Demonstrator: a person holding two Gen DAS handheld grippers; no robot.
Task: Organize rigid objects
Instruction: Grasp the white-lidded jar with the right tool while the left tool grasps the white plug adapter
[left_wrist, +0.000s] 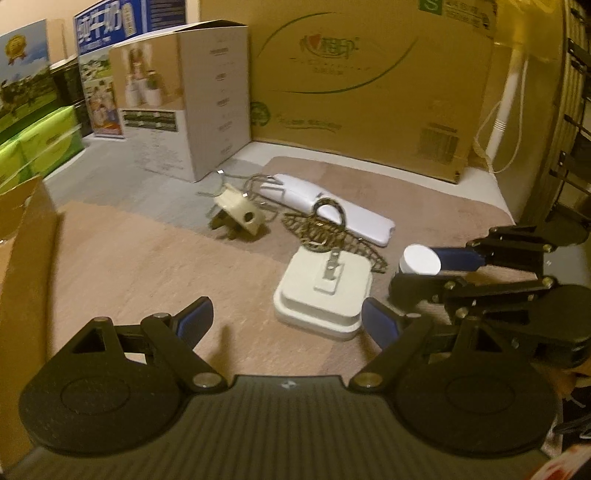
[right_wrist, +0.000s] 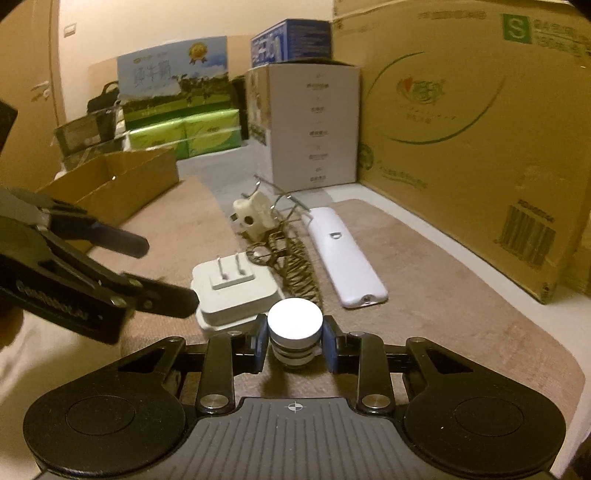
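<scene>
At the far left an open cardboard box (right_wrist: 110, 181) sat at the mat's edge, with green packs (right_wrist: 184, 134) stacked behind it. My left gripper (left_wrist: 284, 321) hung with its jaws spread wide and nothing between them, low over the brown mat (left_wrist: 147, 258). Its right finger (left_wrist: 380, 323) was just beside the square white charger (left_wrist: 325, 291), which lay prongs-up. Behind the charger a cream plug adapter (left_wrist: 240, 214) rested against a tangle of wire pieces (left_wrist: 321, 236), and the long white remote-like case (left_wrist: 332, 206) lay past them. A tall white carton (left_wrist: 207, 103) and a big brown cardboard box (left_wrist: 369, 85) walled off the back. To the right, my right gripper (right_wrist: 294, 343) was clenched on the small white-capped jar (right_wrist: 294, 319), held near the charger's right corner.
</scene>
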